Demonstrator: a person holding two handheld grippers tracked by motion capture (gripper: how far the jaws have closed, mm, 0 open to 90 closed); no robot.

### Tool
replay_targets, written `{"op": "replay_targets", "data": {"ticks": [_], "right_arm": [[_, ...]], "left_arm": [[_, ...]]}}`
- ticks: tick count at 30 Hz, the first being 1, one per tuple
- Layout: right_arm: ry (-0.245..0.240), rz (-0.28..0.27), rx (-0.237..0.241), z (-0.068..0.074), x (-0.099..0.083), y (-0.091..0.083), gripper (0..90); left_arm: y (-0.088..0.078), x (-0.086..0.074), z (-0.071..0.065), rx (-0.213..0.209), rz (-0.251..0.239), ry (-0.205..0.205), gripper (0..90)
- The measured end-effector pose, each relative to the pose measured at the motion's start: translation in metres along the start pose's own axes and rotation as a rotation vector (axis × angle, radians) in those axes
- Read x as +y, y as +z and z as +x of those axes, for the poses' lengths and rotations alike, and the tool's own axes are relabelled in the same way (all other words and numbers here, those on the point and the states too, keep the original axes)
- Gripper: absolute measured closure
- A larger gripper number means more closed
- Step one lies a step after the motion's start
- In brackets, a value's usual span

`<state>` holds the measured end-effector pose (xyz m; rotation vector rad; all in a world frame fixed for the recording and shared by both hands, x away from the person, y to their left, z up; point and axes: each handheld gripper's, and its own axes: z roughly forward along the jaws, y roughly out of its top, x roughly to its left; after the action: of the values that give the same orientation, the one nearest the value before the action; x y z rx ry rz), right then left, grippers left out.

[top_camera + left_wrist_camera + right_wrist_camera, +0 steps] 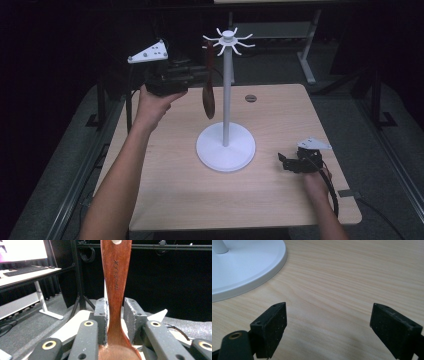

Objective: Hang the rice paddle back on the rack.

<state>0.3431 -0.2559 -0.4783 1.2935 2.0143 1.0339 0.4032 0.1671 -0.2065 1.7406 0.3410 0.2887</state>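
your spoon [208, 95] is dark reddish-brown wood, smooth, with a hole at the top of the handle and faint lettering stamped down the handle in the left gripper view [116, 290]. it hangs upright in the upper middle of the high view, long axis vertical, bowl at the bottom, its top up at one of the white hooks of the stand [226, 145], just left of the pole.

your left gripper [192, 75] sits at the upper left of the high view with the spoon between its pads; in its own view the left pad [101, 315] lies against the handle and the right pad stands a little off it, so the jaws are slightly spread, not pinching.

your right gripper [286, 162] rests low at the lower right on the surface [175, 190], jaws spread wide with nothing between them, the stand's round base [249, 267] near at its upper left.
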Motion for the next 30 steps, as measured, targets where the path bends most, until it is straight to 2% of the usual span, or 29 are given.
{"op": "replay_targets", "data": {"ticks": [7, 10, 20, 28, 30], "right_arm": [[-0.005, 0.002, 0.000, 0.000, 0.000, 0.000, 13.5], [-0.005, 0.001, 0.000, 0.000, 0.000, 0.000, 13.5], [-0.006, -0.001, 0.002, 0.000, 0.000, 0.000, 13.5], [-0.003, -0.004, 0.004, 0.000, 0.000, -0.001, 13.5], [-0.004, -0.006, 0.005, 0.000, 0.000, -0.001, 13.5]], "left_arm": [[-0.015, -0.004, -0.006, 0.047, 0.054, -0.009, 59.2], [-0.021, -0.007, -0.007, 0.078, 0.099, -0.014, 54.8], [-0.034, -0.021, -0.014, 0.142, 0.196, -0.018, 43.8], [-0.044, -0.042, -0.021, 0.196, 0.252, -0.019, 33.5], [-0.046, -0.048, -0.022, 0.210, 0.253, -0.026, 32.3]]}}
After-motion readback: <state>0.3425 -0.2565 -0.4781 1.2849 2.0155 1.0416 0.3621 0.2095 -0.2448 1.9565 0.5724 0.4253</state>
